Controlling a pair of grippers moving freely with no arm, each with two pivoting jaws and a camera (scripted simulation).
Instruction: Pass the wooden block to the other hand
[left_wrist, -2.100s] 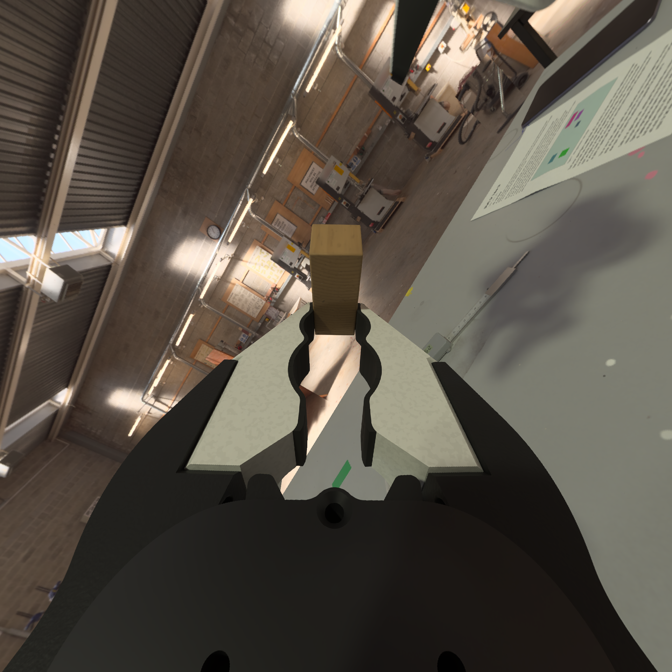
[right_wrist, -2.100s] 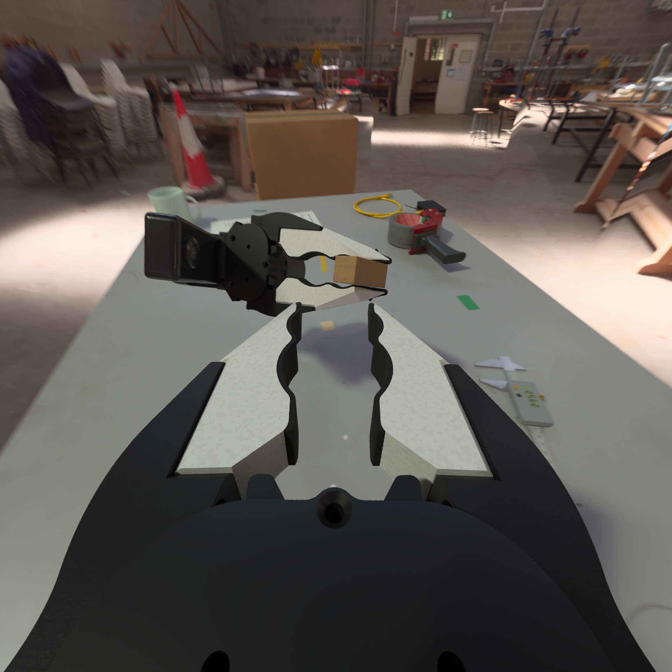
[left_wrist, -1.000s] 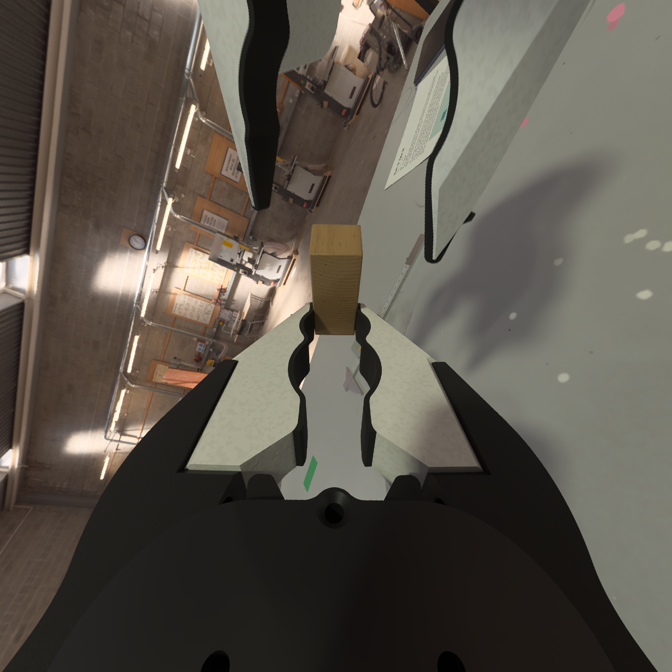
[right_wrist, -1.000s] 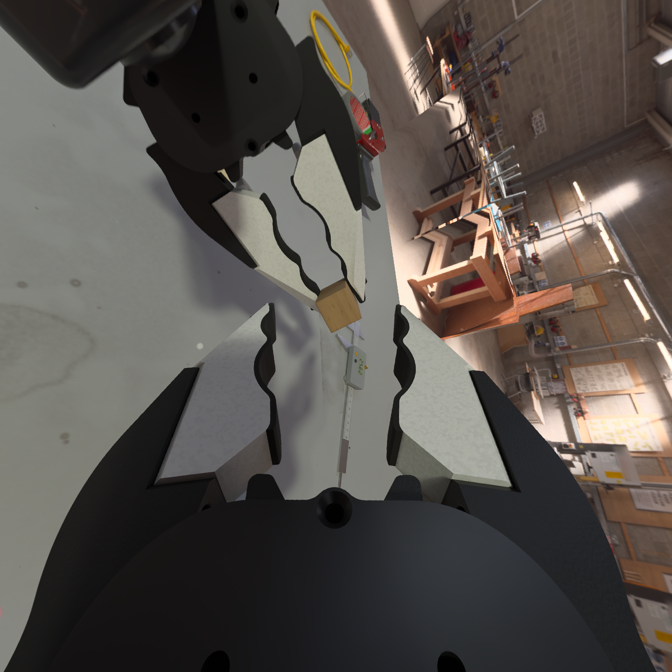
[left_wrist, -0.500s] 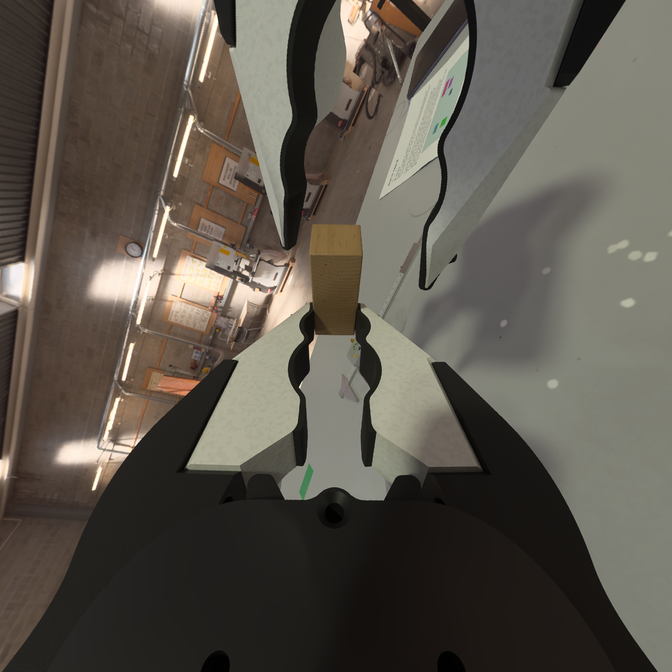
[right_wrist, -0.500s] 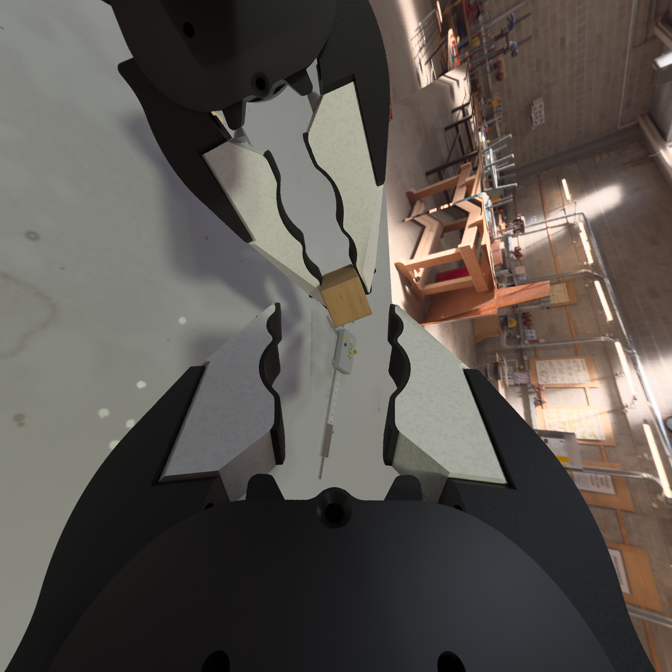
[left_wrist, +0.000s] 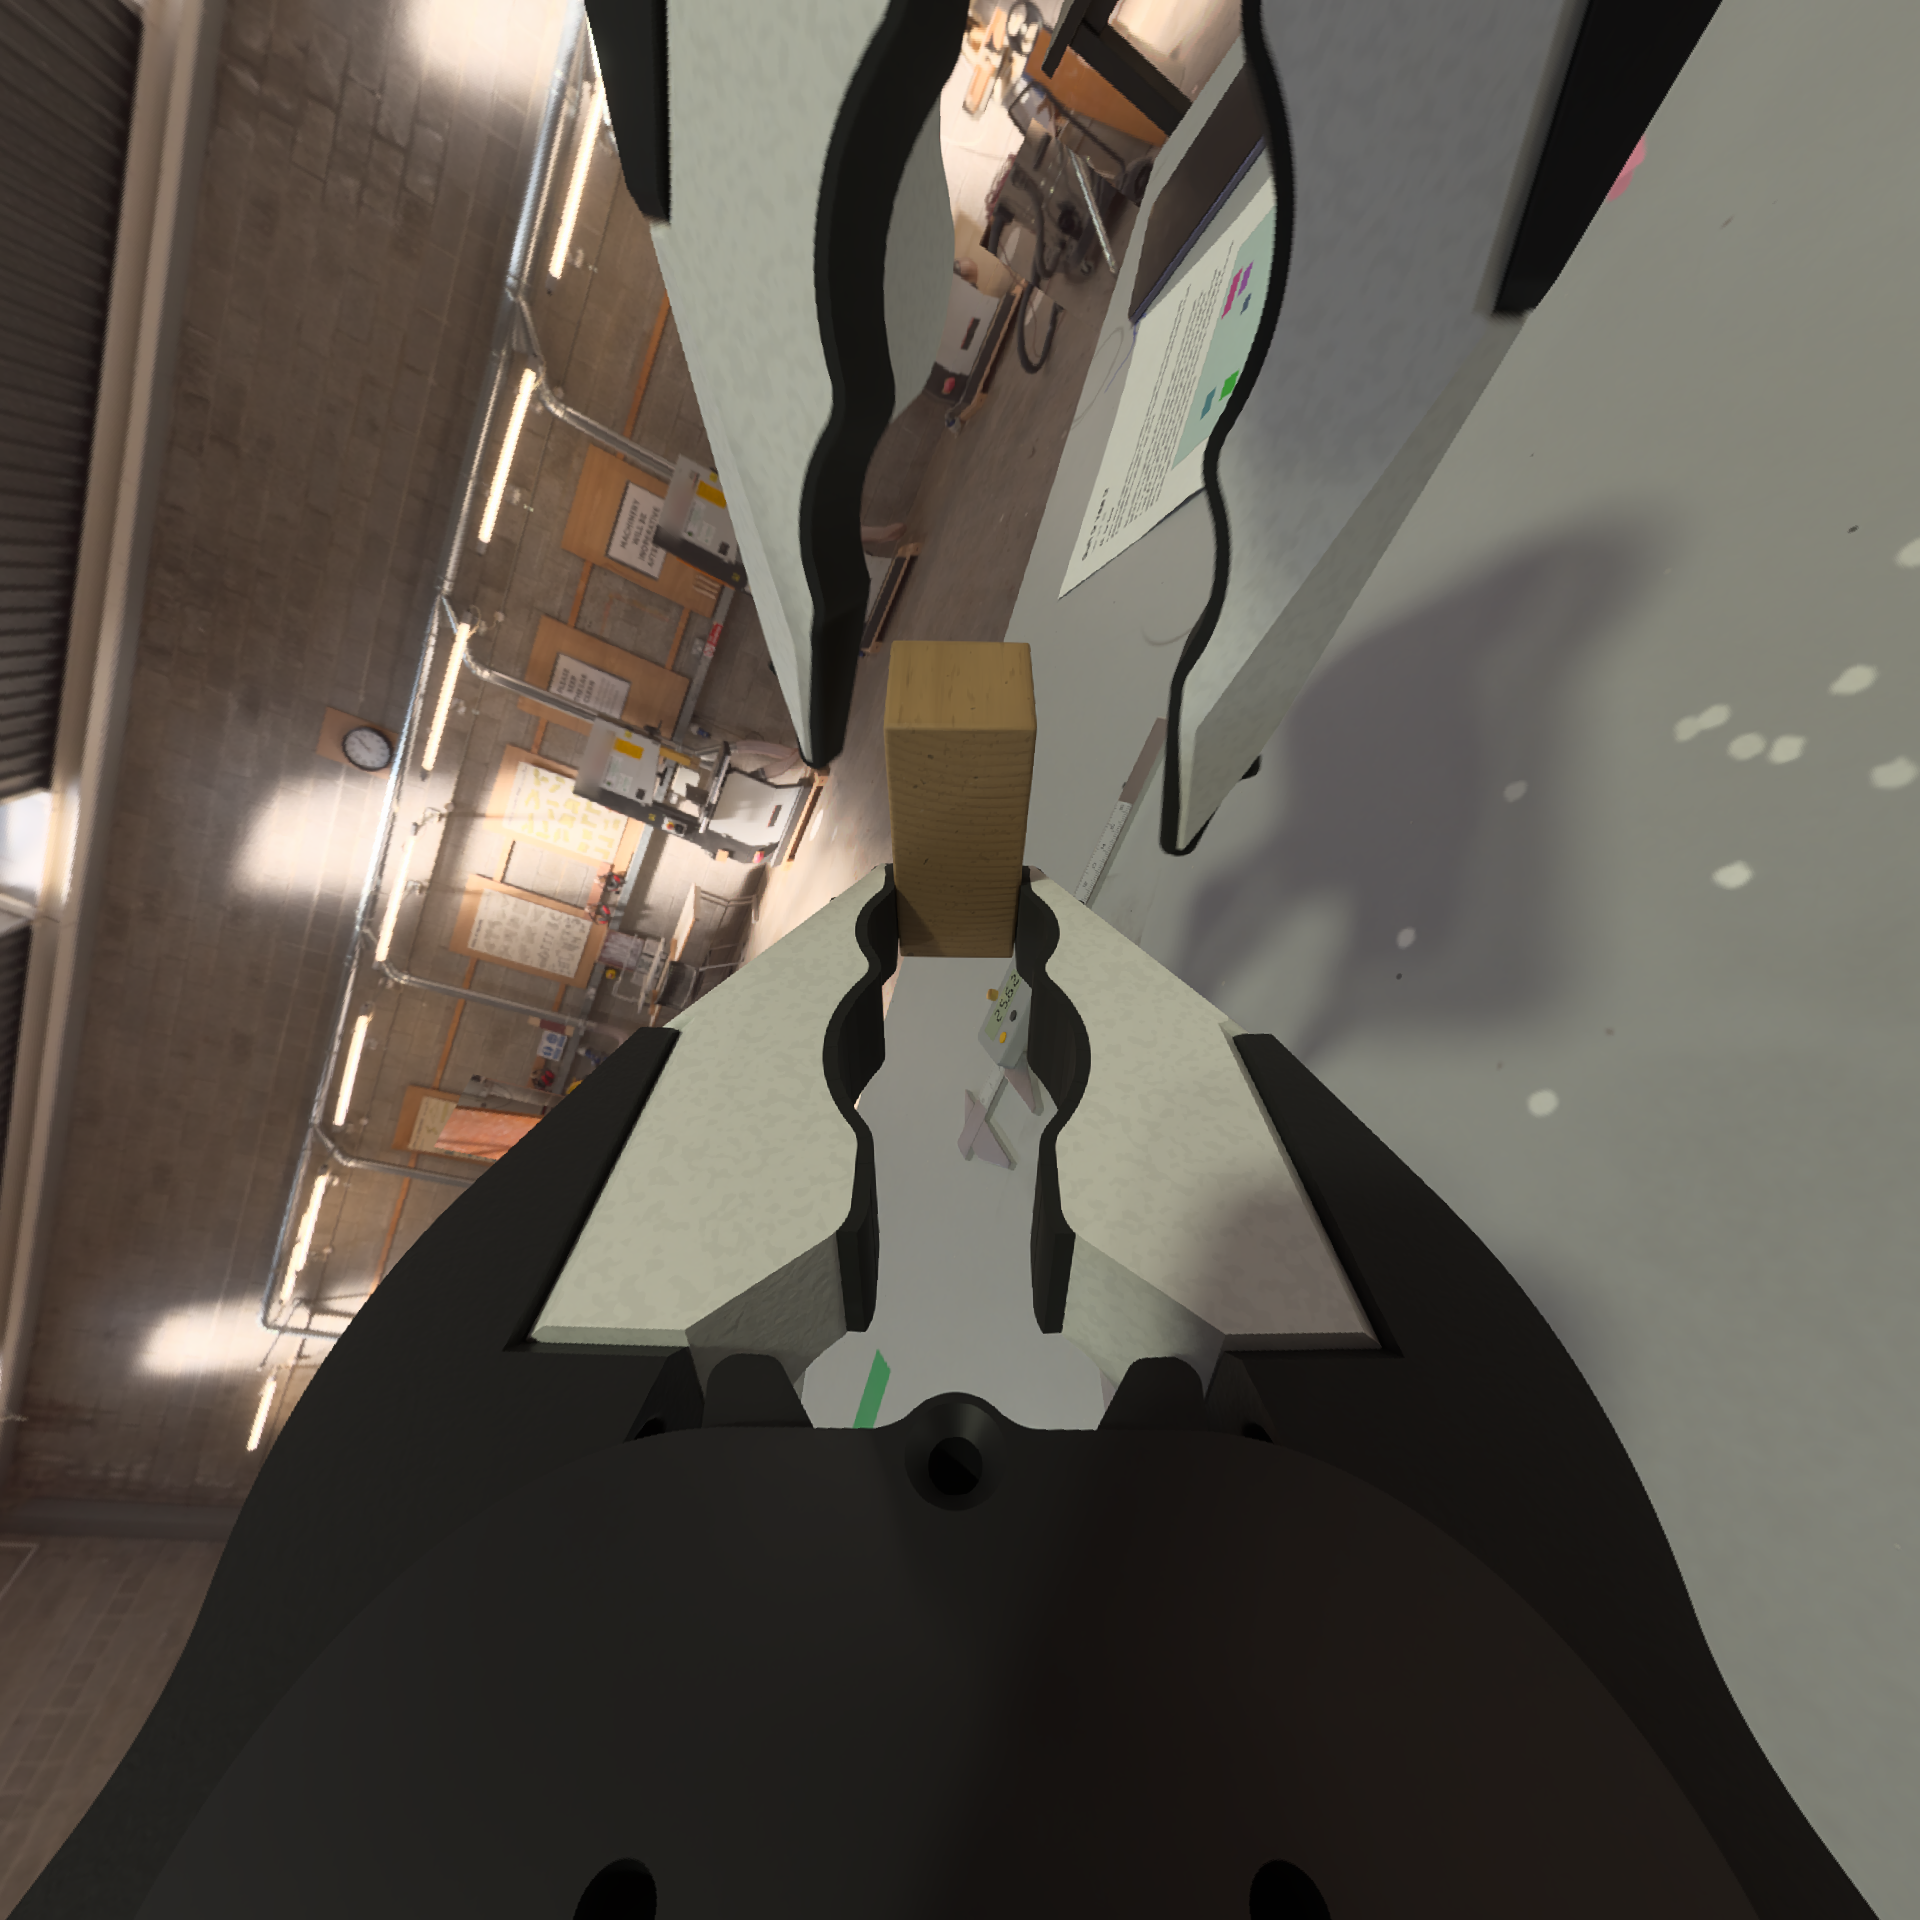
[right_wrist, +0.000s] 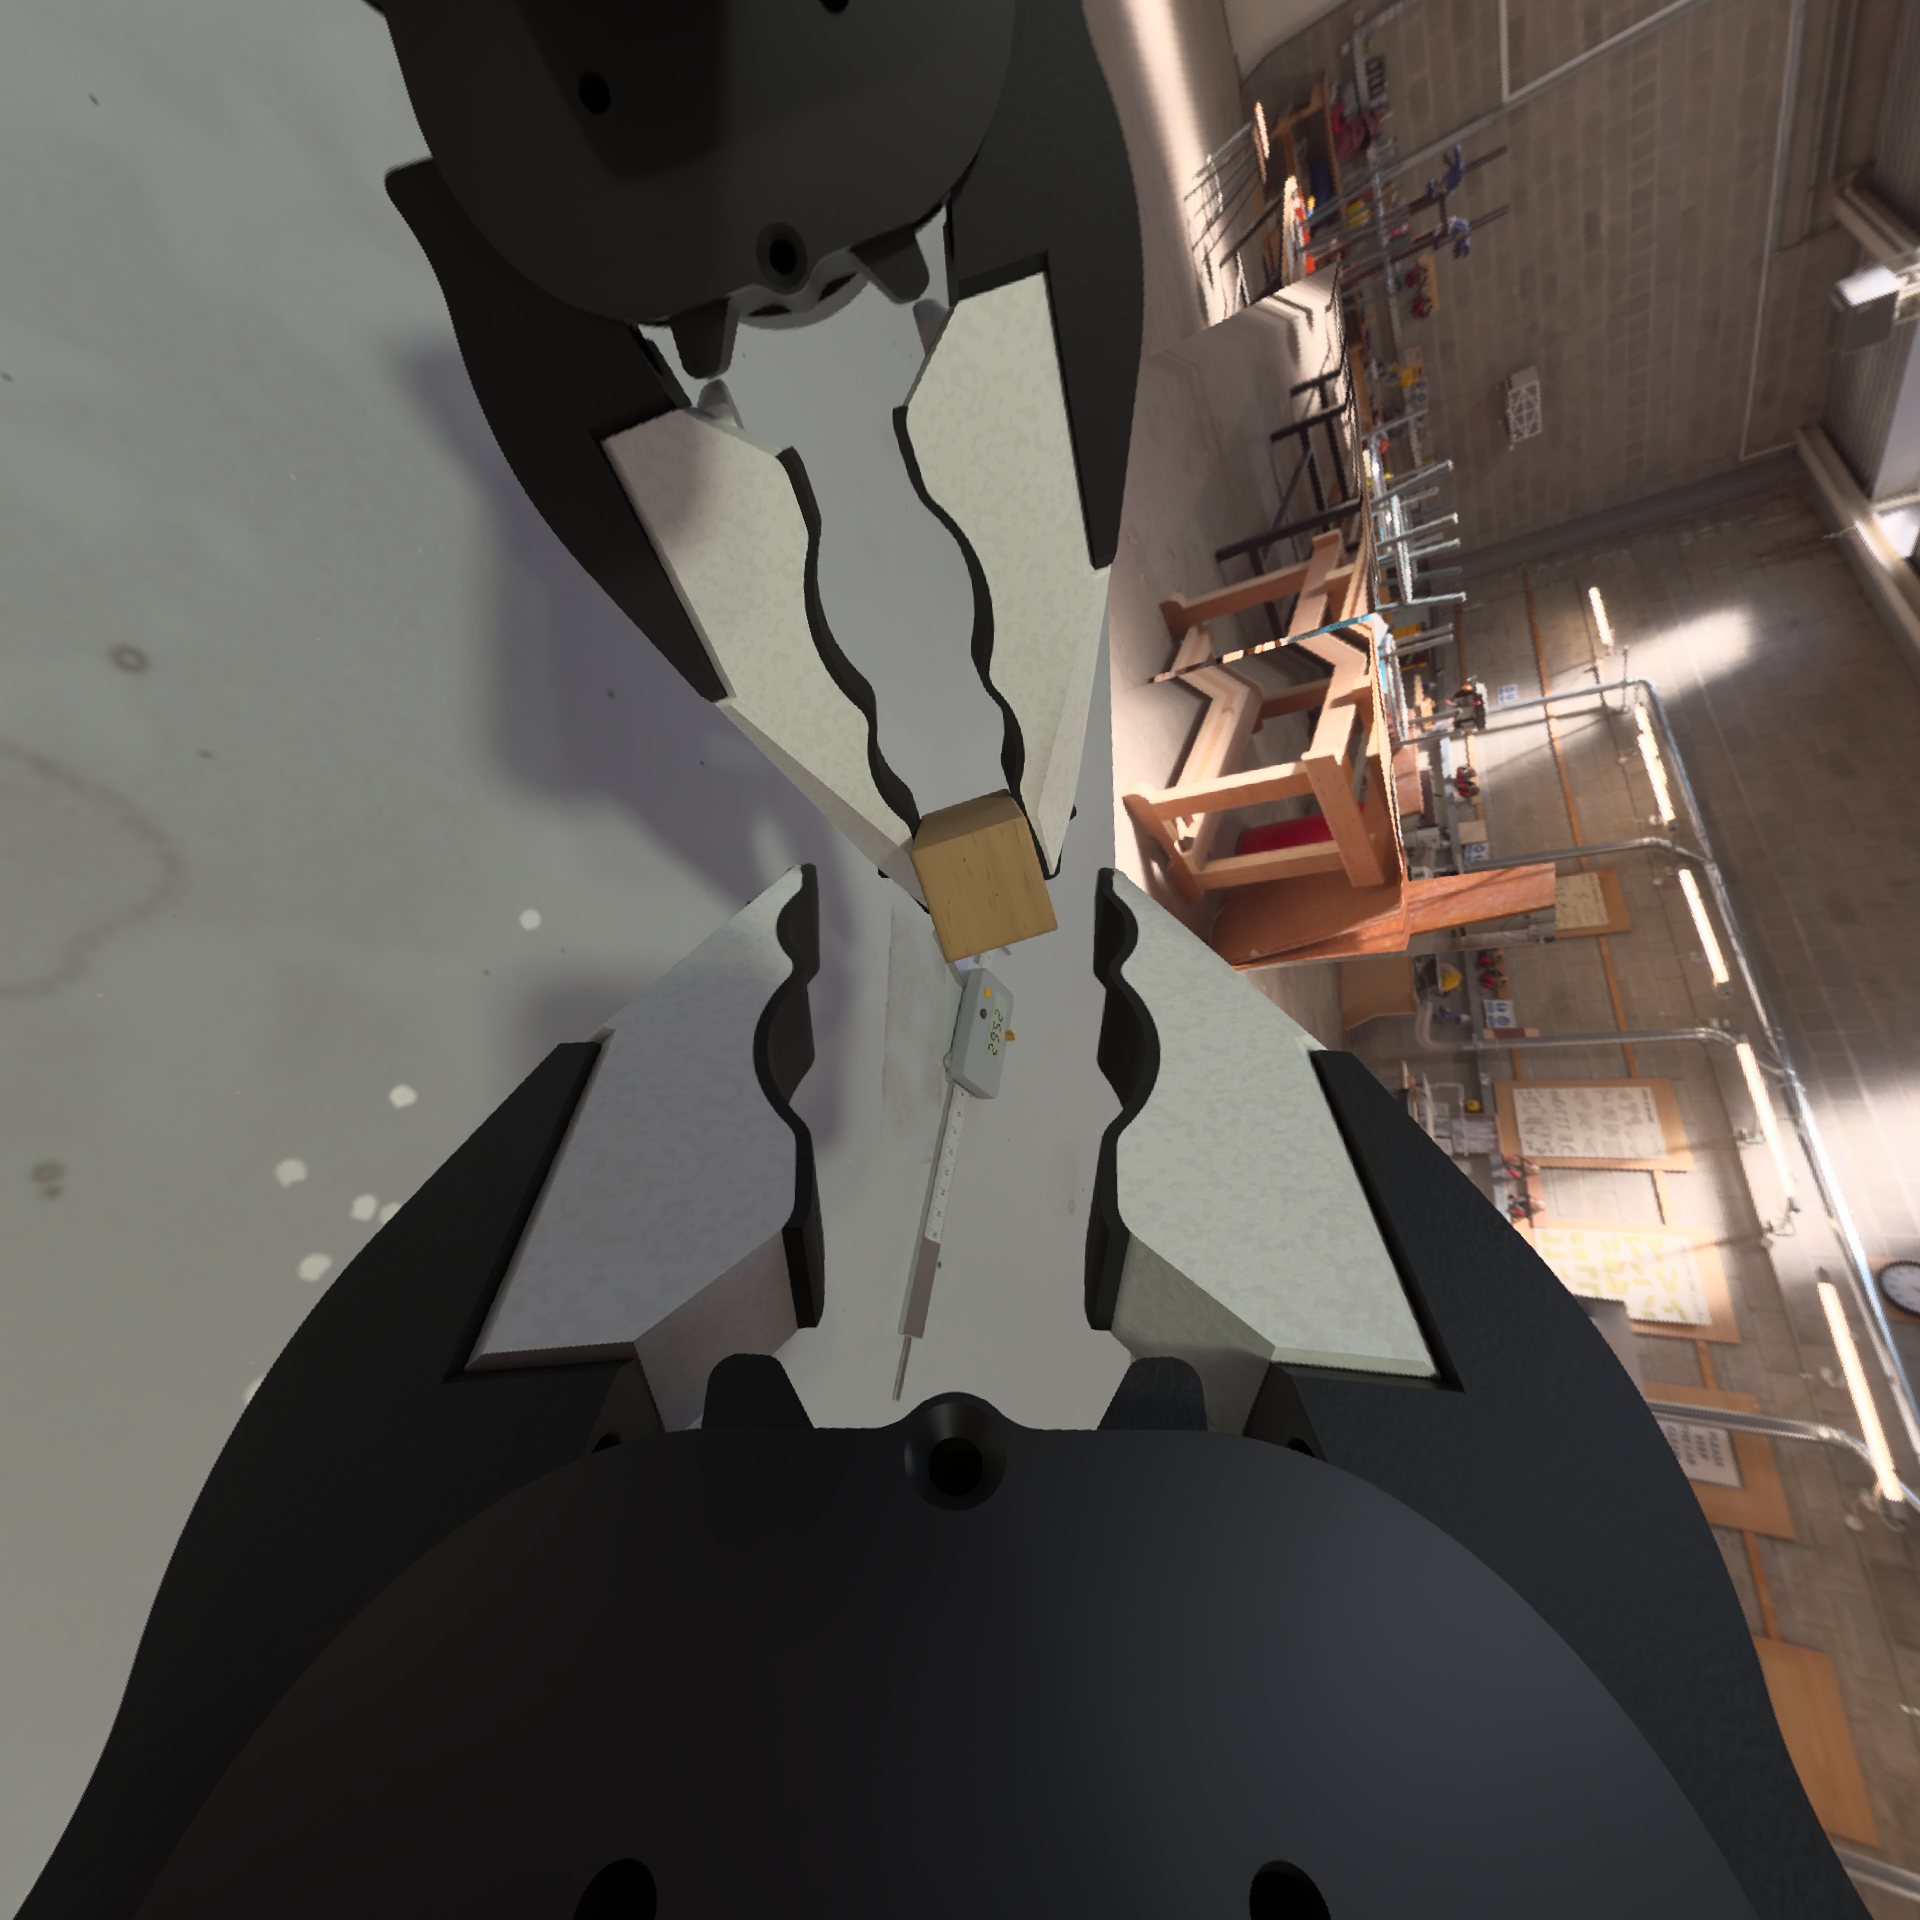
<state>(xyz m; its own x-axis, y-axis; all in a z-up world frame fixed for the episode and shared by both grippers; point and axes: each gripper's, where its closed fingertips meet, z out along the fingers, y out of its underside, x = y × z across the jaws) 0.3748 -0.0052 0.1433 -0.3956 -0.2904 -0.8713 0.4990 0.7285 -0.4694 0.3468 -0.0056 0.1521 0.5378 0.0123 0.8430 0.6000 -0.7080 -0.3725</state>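
Wooden block (left_wrist: 961, 800) juts from the tips of the left gripper (left_wrist: 956, 914), whose jaws clamp its near end, above the grey surface (right_wrist: 260, 520). Facing it, the right gripper (right_wrist: 951, 904) holds its jaws wide, tips flanking the free end. A clean handover likely needs a squarer, deeper approach before closing, then release.

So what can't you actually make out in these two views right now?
- Left wrist view: the wooden block's gripped end, hidden between the left tongs.
- Left wrist view: the right tongs' body, cut off by the top edge.
- Right wrist view: the caliper's head, hidden behind the block.
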